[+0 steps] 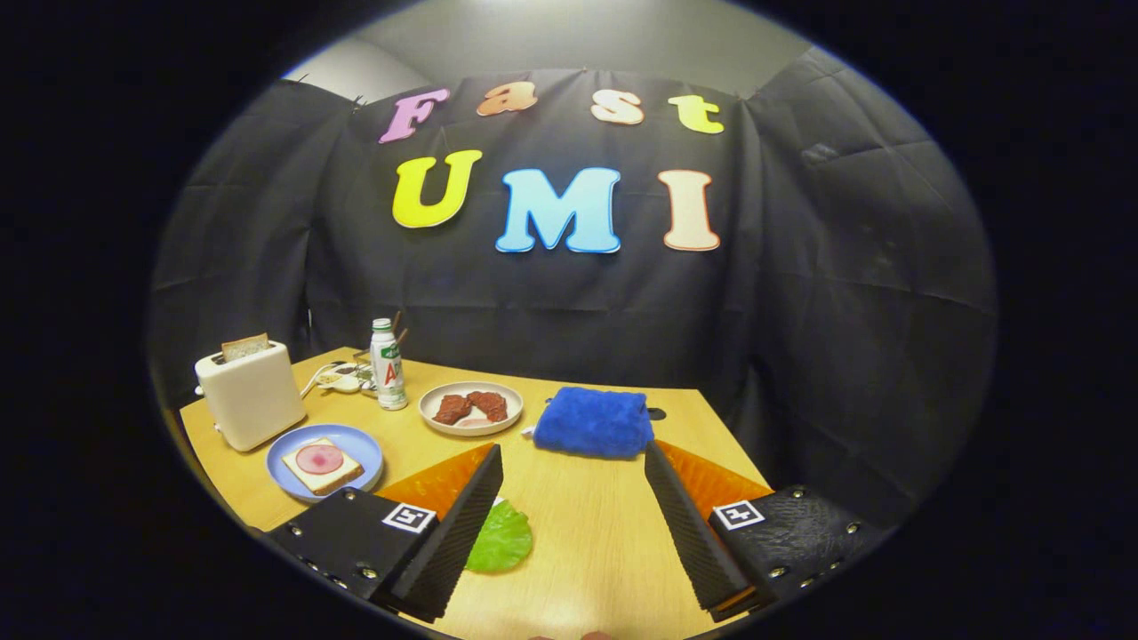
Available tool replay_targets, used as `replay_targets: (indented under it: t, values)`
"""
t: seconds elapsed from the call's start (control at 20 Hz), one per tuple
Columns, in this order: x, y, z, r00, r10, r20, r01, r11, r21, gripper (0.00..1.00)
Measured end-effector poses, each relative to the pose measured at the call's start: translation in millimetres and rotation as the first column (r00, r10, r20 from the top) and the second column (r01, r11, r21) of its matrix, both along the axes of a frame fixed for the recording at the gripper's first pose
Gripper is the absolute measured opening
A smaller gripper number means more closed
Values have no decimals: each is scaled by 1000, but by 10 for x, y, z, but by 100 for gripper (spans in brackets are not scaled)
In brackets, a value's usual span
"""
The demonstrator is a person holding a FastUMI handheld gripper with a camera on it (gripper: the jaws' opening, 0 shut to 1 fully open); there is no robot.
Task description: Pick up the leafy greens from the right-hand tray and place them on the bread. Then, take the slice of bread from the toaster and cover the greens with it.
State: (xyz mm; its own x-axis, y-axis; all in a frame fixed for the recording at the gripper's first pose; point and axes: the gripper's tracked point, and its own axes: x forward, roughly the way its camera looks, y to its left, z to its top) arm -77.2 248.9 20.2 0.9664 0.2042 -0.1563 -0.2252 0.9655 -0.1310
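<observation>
A green leaf [502, 537] lies flat on the wooden table [587, 533], close against the inner side of my left finger, which hides its left part. My gripper [573, 453] is open wide and holds nothing. Beyond the left finger, a blue plate [360, 443] carries a slice of bread [322, 476] topped with a round pink slice of ham [319, 459]. Left of the plate stands a white toaster [251, 397] with a slice of bread [244, 347] sticking up from its slot.
A white plate [471, 425] with two brown meat pieces sits beyond the fingers at the table's middle. A blue cloth [594, 422] lies just ahead of the right finger. A small bottle [388, 364] and a white cable [342, 380] stand behind the toaster.
</observation>
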Motion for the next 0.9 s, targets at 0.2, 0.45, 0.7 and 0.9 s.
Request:
replay_targets:
  t: [0.2, 0.45, 0.7, 0.9]
  values:
    - [14, 318, -207, 994, 62, -88, -66, 997, -38, 98]
    - [44, 648, -618, 956, 137, -260, -176, 975, -134, 98]
    - [181, 817, -976, 890, 141, -434, -242, 952, -188, 97]
    - [289, 888, -1242, 854, 115, -507, -260, 939, -225, 95]
